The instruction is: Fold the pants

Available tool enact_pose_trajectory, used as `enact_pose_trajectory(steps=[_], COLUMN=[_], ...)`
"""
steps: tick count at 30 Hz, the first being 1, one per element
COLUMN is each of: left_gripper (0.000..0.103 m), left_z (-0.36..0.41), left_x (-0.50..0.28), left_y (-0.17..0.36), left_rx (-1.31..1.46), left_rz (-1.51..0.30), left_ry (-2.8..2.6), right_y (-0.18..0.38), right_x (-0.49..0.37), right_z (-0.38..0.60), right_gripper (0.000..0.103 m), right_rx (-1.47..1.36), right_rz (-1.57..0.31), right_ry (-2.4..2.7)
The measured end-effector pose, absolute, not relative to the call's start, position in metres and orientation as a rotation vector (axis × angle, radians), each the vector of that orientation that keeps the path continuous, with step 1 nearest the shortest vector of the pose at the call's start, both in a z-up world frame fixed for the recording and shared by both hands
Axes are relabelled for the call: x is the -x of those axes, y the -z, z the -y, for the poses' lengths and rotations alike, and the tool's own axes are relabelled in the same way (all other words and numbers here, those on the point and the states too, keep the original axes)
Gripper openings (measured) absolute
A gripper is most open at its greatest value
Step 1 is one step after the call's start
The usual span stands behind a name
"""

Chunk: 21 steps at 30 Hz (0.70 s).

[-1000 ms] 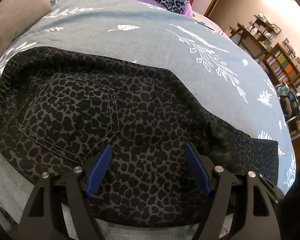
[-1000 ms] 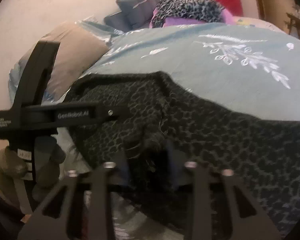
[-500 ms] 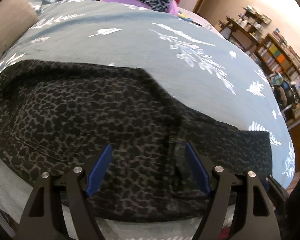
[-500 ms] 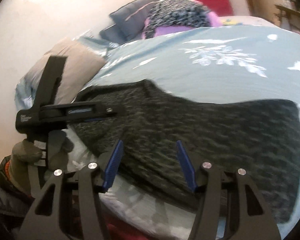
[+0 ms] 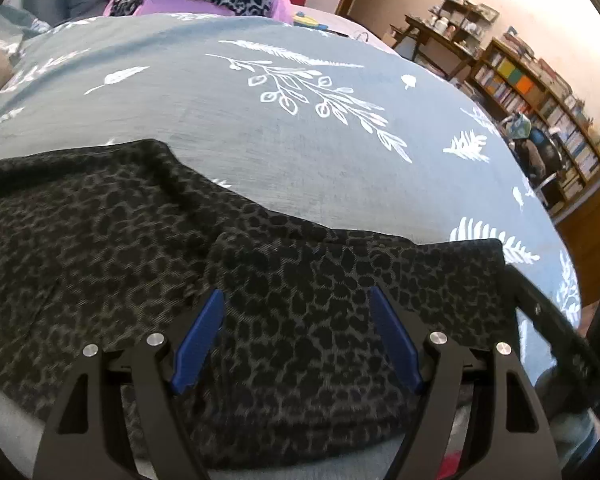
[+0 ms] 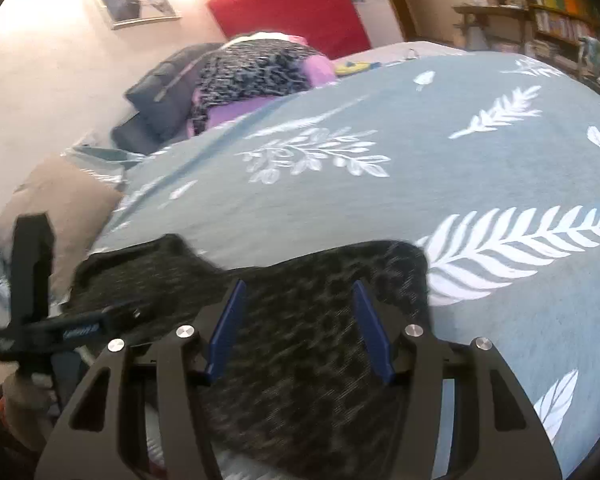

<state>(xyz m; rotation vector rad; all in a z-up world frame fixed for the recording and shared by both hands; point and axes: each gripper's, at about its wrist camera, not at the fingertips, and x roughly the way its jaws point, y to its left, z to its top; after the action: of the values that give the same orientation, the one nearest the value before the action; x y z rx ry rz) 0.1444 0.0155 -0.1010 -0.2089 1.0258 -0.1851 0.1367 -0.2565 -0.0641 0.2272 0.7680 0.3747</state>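
Left wrist: left gripper [image 5: 296,332] jaws apart, nothing between them; leopard-print pants [image 5: 300,280] folded flat under and ahead of jaws on leaf-print bedspread [image 5: 228,120]. Right wrist: right gripper [image 6: 298,320] jaws apart, empty; pants [image 6: 300,320] below them, blurred; left gripper [image 6: 40,320] far left.

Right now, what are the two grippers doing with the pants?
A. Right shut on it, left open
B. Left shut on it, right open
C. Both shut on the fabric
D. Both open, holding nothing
D: the left gripper and the right gripper both show blue fingers spread wide apart above the pants, with no fabric pinched between them.
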Motion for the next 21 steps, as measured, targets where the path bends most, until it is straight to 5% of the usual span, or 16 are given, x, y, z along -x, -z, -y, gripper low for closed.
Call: enact_pose_trajectory(steps=[9,21], left_gripper=[0.078,0.08], left_z=[0.002,-0.017], left_x=[-0.163,-0.139], left_y=[0.127,0.12], left_rx=[0.07,0.153], left_rz=[-1.002,-0.99], left_ry=[0.158,0.149], right_y=[0.109,0.085], right_x=[-0.158,-0.142], right_z=[0.256,0.252], right_gripper=[0.058,0.061], right_rx=[-0.136,-0.158], right_rz=[-0.781,-0.768], right_ry=[-0.332,-0.324])
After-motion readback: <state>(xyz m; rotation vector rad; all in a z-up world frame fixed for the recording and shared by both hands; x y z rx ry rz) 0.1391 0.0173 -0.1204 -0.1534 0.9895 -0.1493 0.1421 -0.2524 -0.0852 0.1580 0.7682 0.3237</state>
